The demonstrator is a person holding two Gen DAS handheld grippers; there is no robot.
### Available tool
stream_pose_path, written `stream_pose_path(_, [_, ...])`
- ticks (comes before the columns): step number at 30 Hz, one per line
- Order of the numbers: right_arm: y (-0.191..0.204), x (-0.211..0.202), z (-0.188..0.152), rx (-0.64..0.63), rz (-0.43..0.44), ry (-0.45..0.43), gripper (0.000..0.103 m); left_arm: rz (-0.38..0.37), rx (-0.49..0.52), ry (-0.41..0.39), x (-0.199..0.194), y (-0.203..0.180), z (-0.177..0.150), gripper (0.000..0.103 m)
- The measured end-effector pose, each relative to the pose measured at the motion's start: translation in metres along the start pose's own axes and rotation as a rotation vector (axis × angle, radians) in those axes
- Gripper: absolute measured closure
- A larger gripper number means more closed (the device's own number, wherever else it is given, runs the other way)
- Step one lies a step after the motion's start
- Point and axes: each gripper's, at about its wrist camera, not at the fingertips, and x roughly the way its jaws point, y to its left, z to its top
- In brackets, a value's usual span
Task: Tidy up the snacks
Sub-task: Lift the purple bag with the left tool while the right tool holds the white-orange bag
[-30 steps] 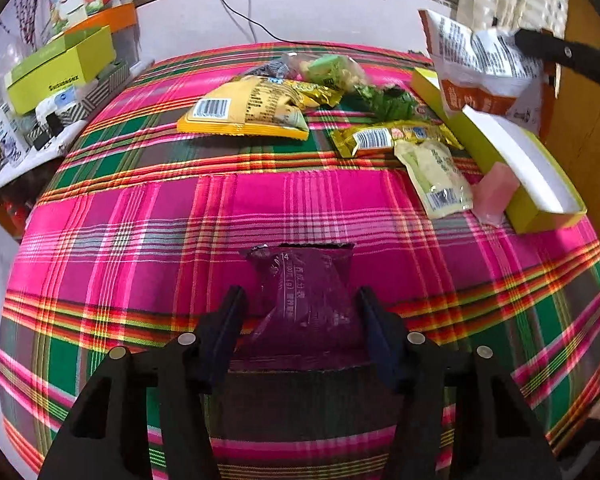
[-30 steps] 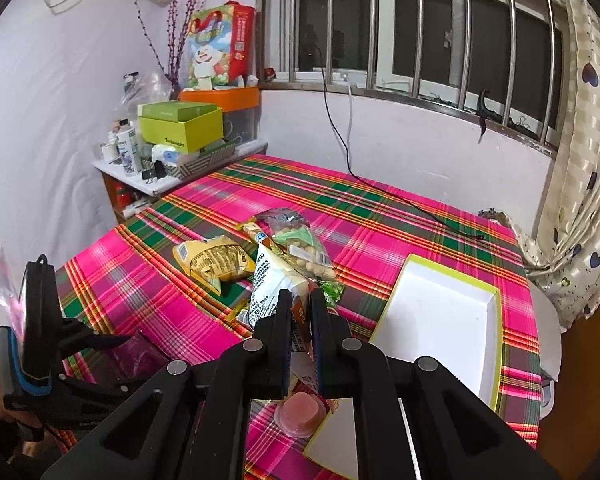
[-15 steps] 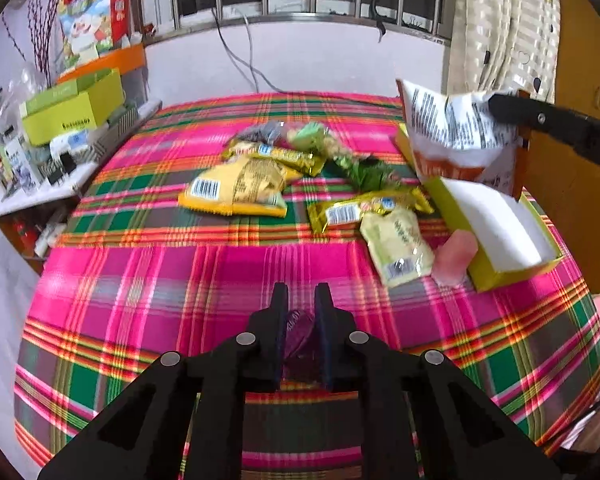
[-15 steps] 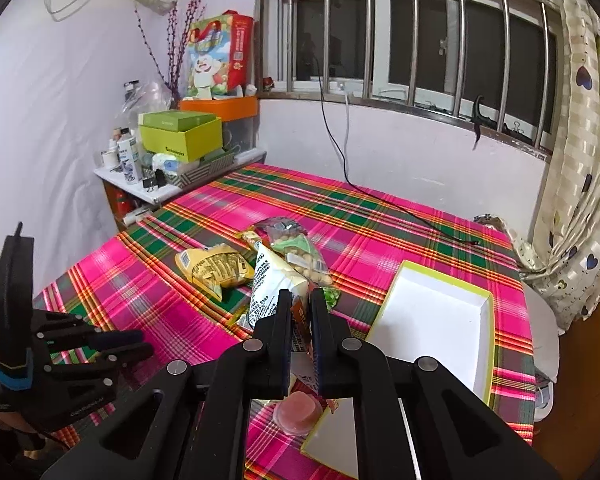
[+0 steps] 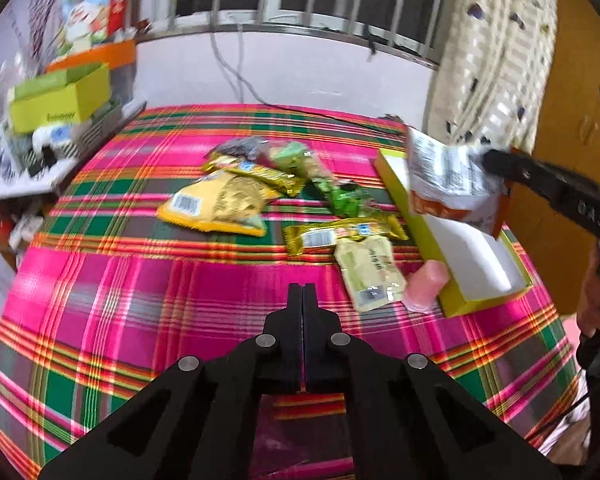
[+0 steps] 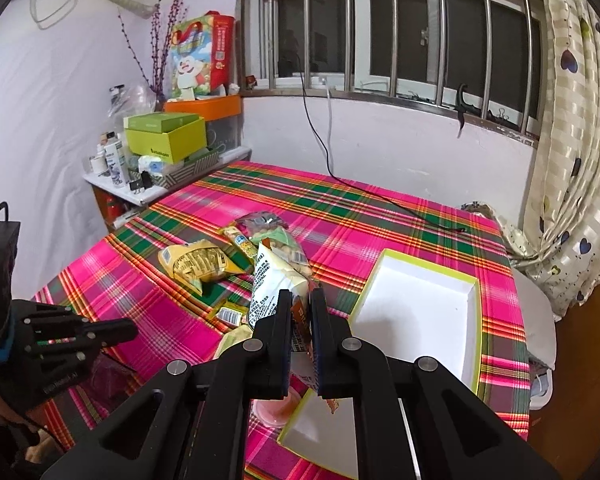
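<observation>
A desk (image 5: 100,280) covered in a bright pink, green and orange plaid cloth fills both views, set under a barred window. Near its right edge lies a shallow yellow-green box (image 6: 424,312) with a white inside, open and holding nothing that can be seen. Above the box's near end, the right gripper (image 6: 300,304) has its fingers clamped on a white and orange snack bag (image 5: 448,184), holding it up off the cloth. The other snacks lie loose in the middle of the desk: a large yellow packet (image 5: 220,204) furthest left, a long gold wrapper (image 5: 256,172) touching its far edge, a green wrapper (image 5: 344,200) to the right, and a second gold bar (image 5: 340,234) nearer the camera. A pale green pouch (image 5: 370,272) lies just beside the box, with a pink jelly cup (image 5: 426,284) touching the box wall. The left gripper (image 5: 302,300) hangs above the near part of the desk, its fingers having just closed, now pressed together. A dark purple packet (image 6: 108,376) shows just below them; whether they pinch it cannot be told
</observation>
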Motion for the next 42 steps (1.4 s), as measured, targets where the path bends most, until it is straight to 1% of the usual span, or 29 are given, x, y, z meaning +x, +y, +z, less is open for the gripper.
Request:
stream_pose_path(1, [0.0, 0.0, 0.0, -0.001, 0.001, -0.001, 0.096, 0.004, -0.002, 0.001, 0.0, 0.006, -0.002, 0.102])
stream_pose_path(2, [0.0, 0.0, 0.0, 0.0, 0.0, -0.001, 0.096, 0.005, -0.006, 0.008, 0.0, 0.012, -0.005, 0.093])
stream_pose_path(3, [0.0, 0.0, 0.0, 0.0, 0.0, -0.002, 0.096, 0.012, -0.014, 0.015, 0.0, 0.017, -0.008, 0.073])
stream_pose_path(4, [0.0, 0.0, 0.0, 0.002, 0.0, 0.0, 0.096, 0.022, -0.022, 0.021, 0.001, 0.023, -0.012, 0.061])
stream_pose_path(5, [0.0, 0.0, 0.0, 0.003, 0.0, 0.001, 0.096, 0.019, -0.023, 0.027, 0.002, 0.025, -0.014, 0.042])
stream_pose_path(6, [0.0, 0.0, -0.001, 0.005, 0.001, 0.001, 0.096, 0.007, -0.019, 0.041, 0.004, 0.026, -0.018, 0.038])
stream_pose_path(11, [-0.001, -0.002, -0.002, 0.005, -0.002, 0.002, 0.096, 0.023, 0.017, 0.112, 0.014, 0.017, -0.038, 0.038])
stream_pose_path(14, [-0.004, -0.005, -0.003, 0.006, -0.007, 0.0, 0.096, 0.087, 0.031, 0.153, 0.016, 0.012, -0.056, 0.036])
stream_pose_path(15, [-0.005, -0.004, -0.003, 0.007, -0.008, 0.001, 0.096, 0.095, 0.015, 0.156, 0.016, 0.014, -0.06, 0.034])
stream_pose_path(18, [-0.005, -0.004, -0.004, 0.009, -0.007, 0.002, 0.096, 0.146, 0.002, 0.154, 0.011, 0.016, -0.064, 0.034])
stream_pose_path(20, [-0.006, -0.005, -0.004, 0.008, -0.004, 0.002, 0.096, 0.148, -0.008, 0.156, 0.009, 0.017, -0.067, 0.034])
stream_pose_path(23, [-0.006, -0.006, -0.005, 0.009, -0.004, 0.0, 0.096, 0.194, -0.022, 0.154, 0.005, 0.019, -0.069, 0.034])
stream_pose_path(24, [-0.006, -0.006, -0.005, 0.01, -0.004, 0.001, 0.096, 0.201, -0.024, 0.14, 0.0, 0.019, -0.069, 0.034])
stream_pose_path(26, [-0.006, -0.007, -0.007, 0.011, -0.006, 0.002, 0.096, 0.195, -0.011, 0.096, -0.013, 0.017, -0.07, 0.034])
stream_pose_path(28, [-0.007, -0.007, -0.008, 0.015, -0.007, 0.004, 0.096, 0.212, -0.007, 0.065, -0.023, 0.016, -0.072, 0.034])
stream_pose_path(30, [-0.008, -0.006, -0.009, 0.019, -0.005, 0.004, 0.096, 0.216, -0.01, 0.059, -0.028, 0.02, -0.074, 0.034])
stream_pose_path(31, [-0.008, -0.006, -0.009, 0.018, -0.004, 0.004, 0.096, 0.223, -0.011, 0.067, -0.028, 0.022, -0.078, 0.034])
stream_pose_path(34, [-0.009, -0.005, -0.011, 0.018, 0.001, 0.006, 0.096, 0.179, -0.026, 0.087, -0.025, 0.026, -0.085, 0.031])
stream_pose_path(38, [-0.008, -0.005, -0.011, 0.017, 0.001, 0.006, 0.096, 0.156, -0.028, 0.139, -0.015, 0.015, -0.091, 0.03])
stream_pose_path(39, [-0.008, -0.004, -0.011, 0.018, 0.0, 0.006, 0.096, 0.141, -0.03, 0.154, -0.011, 0.013, -0.092, 0.028])
stream_pose_path(40, [-0.007, -0.004, -0.011, 0.019, 0.0, 0.007, 0.096, 0.156, -0.018, 0.147, -0.009, 0.008, -0.092, 0.028])
stream_pose_path(42, [-0.007, -0.002, -0.011, 0.02, -0.002, 0.009, 0.096, 0.154, -0.011, 0.143, -0.003, 0.003, -0.089, 0.028])
